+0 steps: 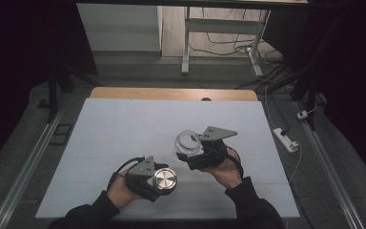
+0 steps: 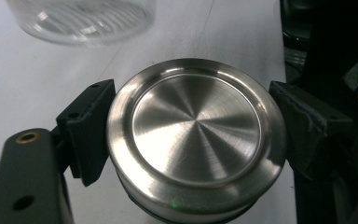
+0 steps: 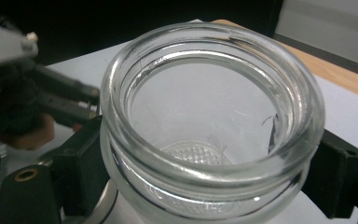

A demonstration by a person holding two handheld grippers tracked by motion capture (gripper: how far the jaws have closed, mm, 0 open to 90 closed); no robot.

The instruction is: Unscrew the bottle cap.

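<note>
My left gripper [image 1: 164,180] is shut on a round brushed-steel lid [image 1: 165,179], low over the white table near its front edge. In the left gripper view the lid [image 2: 196,137] sits between the two black pads [image 2: 89,126], pressed on both sides, its flat top facing the camera. My right gripper [image 1: 189,149] is shut on a clear glass jar [image 1: 188,141] just right of the table's middle. The jar [image 3: 209,121] stands mouth up and empty in the right gripper view, with a pad [image 3: 81,163] against each side below its rim. The lid is down and left of the jar, apart from it.
The white table top [image 1: 124,133] has a wooden strip along its far edge [image 1: 171,93]. Beyond it stand a white desk frame [image 1: 187,43] and loose cables on the floor. A power strip [image 1: 286,139] lies off the table's right side.
</note>
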